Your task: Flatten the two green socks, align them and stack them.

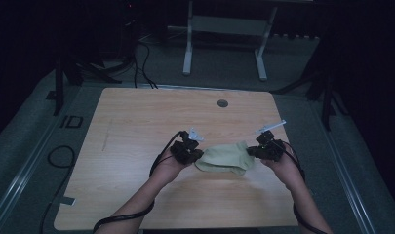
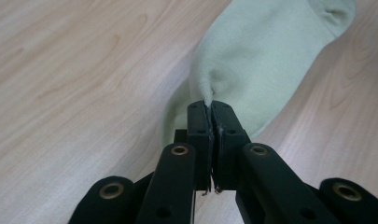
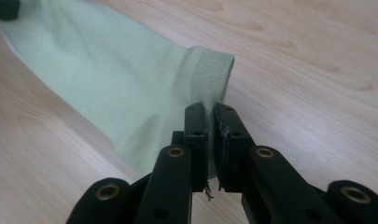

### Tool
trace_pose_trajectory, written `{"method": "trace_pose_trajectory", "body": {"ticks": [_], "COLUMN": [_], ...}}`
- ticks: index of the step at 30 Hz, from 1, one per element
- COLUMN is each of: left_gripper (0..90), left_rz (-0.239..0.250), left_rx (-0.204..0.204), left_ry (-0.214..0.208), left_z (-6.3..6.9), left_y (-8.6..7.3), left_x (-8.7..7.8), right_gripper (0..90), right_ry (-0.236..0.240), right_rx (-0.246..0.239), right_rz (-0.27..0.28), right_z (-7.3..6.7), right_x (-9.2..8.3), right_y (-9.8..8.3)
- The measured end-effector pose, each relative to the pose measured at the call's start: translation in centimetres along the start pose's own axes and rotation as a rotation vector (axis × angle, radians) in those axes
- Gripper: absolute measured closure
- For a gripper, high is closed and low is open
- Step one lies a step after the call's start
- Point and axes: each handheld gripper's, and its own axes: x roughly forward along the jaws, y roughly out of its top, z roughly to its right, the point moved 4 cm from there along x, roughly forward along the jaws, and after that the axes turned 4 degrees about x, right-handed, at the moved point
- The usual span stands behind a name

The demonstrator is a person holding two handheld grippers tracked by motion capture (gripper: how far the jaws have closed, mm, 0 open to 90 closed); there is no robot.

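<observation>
A pale green knitted sock (image 1: 223, 158) lies on the light wooden surface (image 1: 136, 122), stretched between the two hands near the front edge. The left tongs (image 2: 210, 108) are pressed together and pinch a small fold of the smooth cloth at one end. The right tongs (image 3: 210, 112) are pressed together too, pinching the ribbed cuff (image 3: 210, 74) at the other end. The sock's middle rests on the surface.

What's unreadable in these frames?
- Sock ends, high view: covered by the left tongs and right tongs.
- Sock toe, right gripper view: cut off by the top-left edge.
- Fabric in the grips, both gripper views: hidden between the shut jaws.
- Dark room behind the table: too dim to read.
</observation>
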Motion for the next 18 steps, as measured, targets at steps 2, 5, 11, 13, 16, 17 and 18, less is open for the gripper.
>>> {"method": "trace_pose_trajectory", "body": {"ticks": [2,5,11,13,16,17,18], "left_gripper": [86.6,86.6,86.6,86.5,86.2,86.2,84.4], "left_rz": [-0.014,-0.024,-0.06,-0.07,-0.069,-0.067,-0.065], "left_rx": [-0.007,-0.025,-0.027,-0.028,-0.029,-0.039,-0.041], "left_ry": [0.003,-0.001,0.007,0.005,0.023,0.026,0.024], "left_z": [-0.1,-0.4,-0.6,-0.7,-0.9,-1.0,-1.1], "left_y": [-0.4,-1.0,-2.0,-2.2,-2.4,-2.5,-2.6], "left_x": [0.6,1.3,2.2,2.4,2.6,2.8,2.9], "right_gripper": [84.1,84.1,83.7,83.4,82.5,82.1,80.5], "right_ry": [0.01,0.013,0.019,0.021,0.022,0.022,0.019], "right_rx": [0.014,0.021,0.027,0.028,0.03,0.031,0.028], "right_rz": [-0.028,-0.056,-0.105,-0.111,-0.115,-0.116,-0.118], "right_z": [0.3,0.3,0.2,0.3,0.3,0.3,0.3], "right_x": [0.9,2.2,4.3,4.7,4.9,5.1,5.3], "right_y": [-0.2,-0.4,-1.3,-1.5,-1.6,-1.6,-1.7]}}
